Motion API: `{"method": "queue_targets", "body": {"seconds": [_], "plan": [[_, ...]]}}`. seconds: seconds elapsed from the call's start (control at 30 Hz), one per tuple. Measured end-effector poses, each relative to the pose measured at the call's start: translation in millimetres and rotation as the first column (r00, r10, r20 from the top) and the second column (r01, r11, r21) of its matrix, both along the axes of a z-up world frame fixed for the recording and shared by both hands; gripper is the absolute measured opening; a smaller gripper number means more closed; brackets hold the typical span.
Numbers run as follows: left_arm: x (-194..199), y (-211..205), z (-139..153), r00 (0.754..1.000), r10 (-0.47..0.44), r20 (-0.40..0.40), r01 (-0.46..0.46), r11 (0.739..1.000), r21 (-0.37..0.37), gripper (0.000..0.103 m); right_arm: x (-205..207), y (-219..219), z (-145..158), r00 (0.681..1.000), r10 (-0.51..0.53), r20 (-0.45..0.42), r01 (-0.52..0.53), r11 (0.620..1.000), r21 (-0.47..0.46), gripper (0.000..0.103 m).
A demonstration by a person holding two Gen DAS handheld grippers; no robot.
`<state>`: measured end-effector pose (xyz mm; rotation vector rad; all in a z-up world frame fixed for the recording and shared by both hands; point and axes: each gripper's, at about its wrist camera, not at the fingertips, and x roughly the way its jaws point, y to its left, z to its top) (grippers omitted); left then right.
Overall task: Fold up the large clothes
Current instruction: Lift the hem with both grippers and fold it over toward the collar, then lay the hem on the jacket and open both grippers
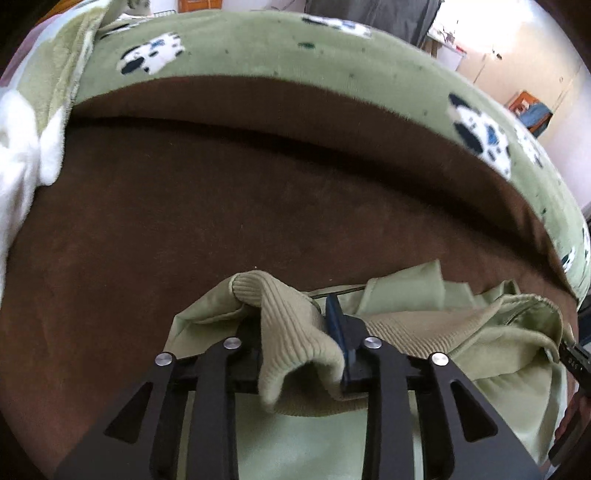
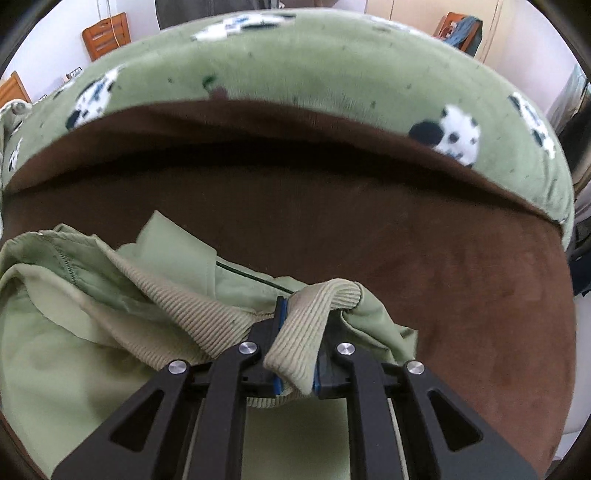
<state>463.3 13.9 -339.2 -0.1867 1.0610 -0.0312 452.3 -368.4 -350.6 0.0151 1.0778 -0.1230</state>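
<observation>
A light green jacket (image 1: 498, 354) with a ribbed tan hem lies bunched on a brown sofa seat. My left gripper (image 1: 295, 332) is shut on the ribbed hem (image 1: 291, 325) at the jacket's left corner. My right gripper (image 2: 301, 332) is shut on the ribbed hem (image 2: 306, 325) at the jacket's right corner. The jacket body (image 2: 55, 332) stretches between the two grippers, with the hem band (image 2: 192, 314) sagging across. A thin dark cord (image 2: 255, 277) runs along the fabric. The right gripper's edge (image 1: 576, 362) shows at the left wrist view's right border.
The brown sofa seat (image 1: 221, 206) extends ahead. A green blanket with white and dark cow patches (image 1: 258, 48) covers the sofa back (image 2: 314, 59). A white fluffy cloth (image 1: 18, 147) lies at the left. Wooden chairs (image 2: 107, 33) stand behind.
</observation>
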Motion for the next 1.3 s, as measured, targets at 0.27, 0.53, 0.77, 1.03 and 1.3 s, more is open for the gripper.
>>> {"method": "queue_targets", "body": {"seconds": [0.27,0.53,0.77,1.03,1.3], "plan": [[2,-4,-9,0.999,-0.029,-0.018,0.029,0.999,0.031,0.035,2,-7,-10,1.0,-0.025,-0.017,0.026,0.998,0.057,0.016],[16,-11,28,0.996,-0.068,-0.051,0.067,0.998,-0.012,0.064,2,-17,32,1.0,-0.015,-0.02,0.017,0.995,0.096,0.027],[13,-15,58,0.983,-0.169,-0.068,0.167,0.985,-0.036,0.082,-16,-11,72,0.999,0.021,0.025,-0.021,1.0,0.019,0.09],[10,11,84,0.99,-0.14,-0.021,0.14,0.99,-0.008,0.097,-35,-6,114,0.993,0.065,0.098,-0.058,0.996,-0.072,0.097],[-11,14,103,0.987,-0.158,-0.026,0.16,0.985,0.06,0.097,-41,11,115,0.982,0.146,0.117,-0.145,0.989,-0.016,0.097]]}}
